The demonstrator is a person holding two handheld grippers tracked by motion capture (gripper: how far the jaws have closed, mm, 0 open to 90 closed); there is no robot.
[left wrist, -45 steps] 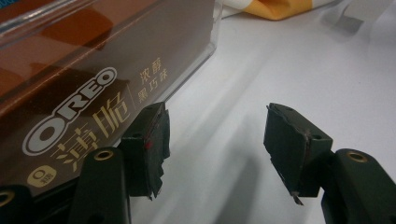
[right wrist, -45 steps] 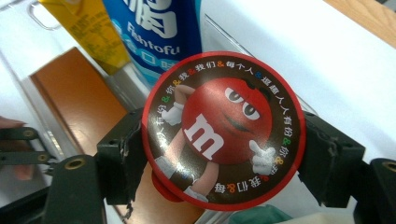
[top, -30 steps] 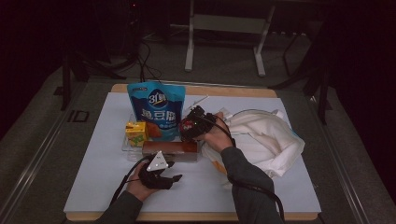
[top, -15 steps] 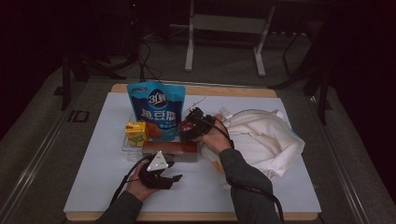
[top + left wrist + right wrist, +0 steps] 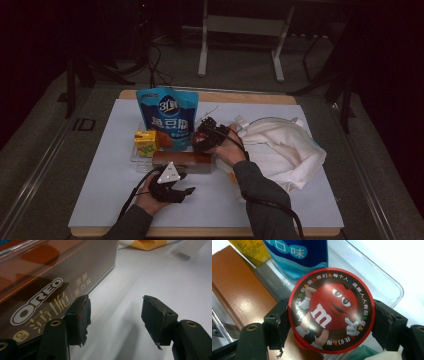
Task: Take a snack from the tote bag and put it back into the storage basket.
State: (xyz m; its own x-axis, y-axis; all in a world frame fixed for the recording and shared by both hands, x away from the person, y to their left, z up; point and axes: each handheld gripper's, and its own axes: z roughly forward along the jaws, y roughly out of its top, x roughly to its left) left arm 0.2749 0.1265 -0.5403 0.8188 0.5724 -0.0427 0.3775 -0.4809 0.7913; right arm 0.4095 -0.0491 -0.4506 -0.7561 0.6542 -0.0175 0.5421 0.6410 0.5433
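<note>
Surface: white table (image 5: 100, 195), dark room behind.
Right gripper (image 5: 331, 315): clamped on the round M&M's tub (image 5: 331, 311), above the clear tray (image 5: 387, 282).
Left gripper (image 5: 113, 315): jaws apart, empty, beside the Oreo box (image 5: 50, 285).
Nearer hand: right.

Snacks and cloth on the tabletop (image 5: 90, 195)
Blue pouch (image 5: 169, 119) stands behind a yellow carton (image 5: 145, 142); white cloth (image 5: 285, 150) lies crumpled at right.
</note>
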